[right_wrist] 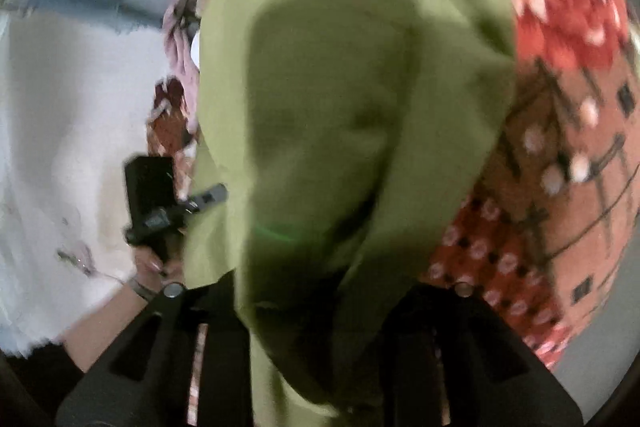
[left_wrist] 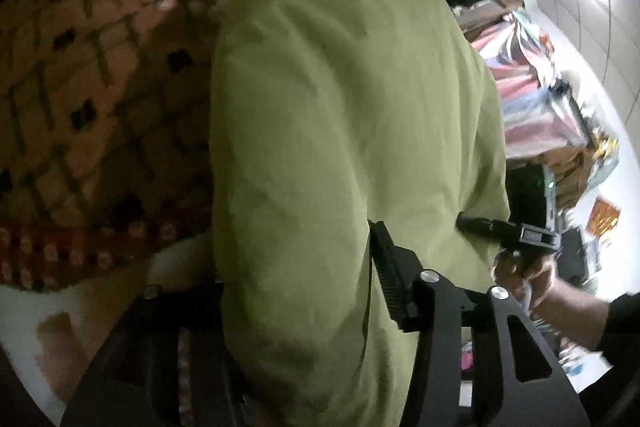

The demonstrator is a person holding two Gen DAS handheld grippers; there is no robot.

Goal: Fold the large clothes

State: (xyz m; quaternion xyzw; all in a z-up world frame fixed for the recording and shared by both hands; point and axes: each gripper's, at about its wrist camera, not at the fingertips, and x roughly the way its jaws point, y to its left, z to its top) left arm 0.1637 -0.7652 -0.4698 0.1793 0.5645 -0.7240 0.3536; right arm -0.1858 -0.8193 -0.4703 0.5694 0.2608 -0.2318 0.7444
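garment: green top hangs in front of both cameras, draped over the patterned red-and-brown bedspread; the same cloth fills the right wrist view.
left gripper: jaws partly open, green cloth running between them; one finger stands clear of the cloth on its visible side, the other is hidden under the cloth. Whether the pads still press, cannot tell.
right gripper: fingers mostly buried under the fold, cloth between them; gap looks narrow, but grip or release cannot be read through the blur.
other view: right gripper also shows at the cloth's edge, carried by a hand.
step (judgement): laying the top down on the bedspread to flatten it.
do it well: lower both ends level, keep the held edge taut between the two grippers, let go only once the cloth rests flat.
risk: uneven release bunches one side; blur suggests fast motion, so slow down before release.
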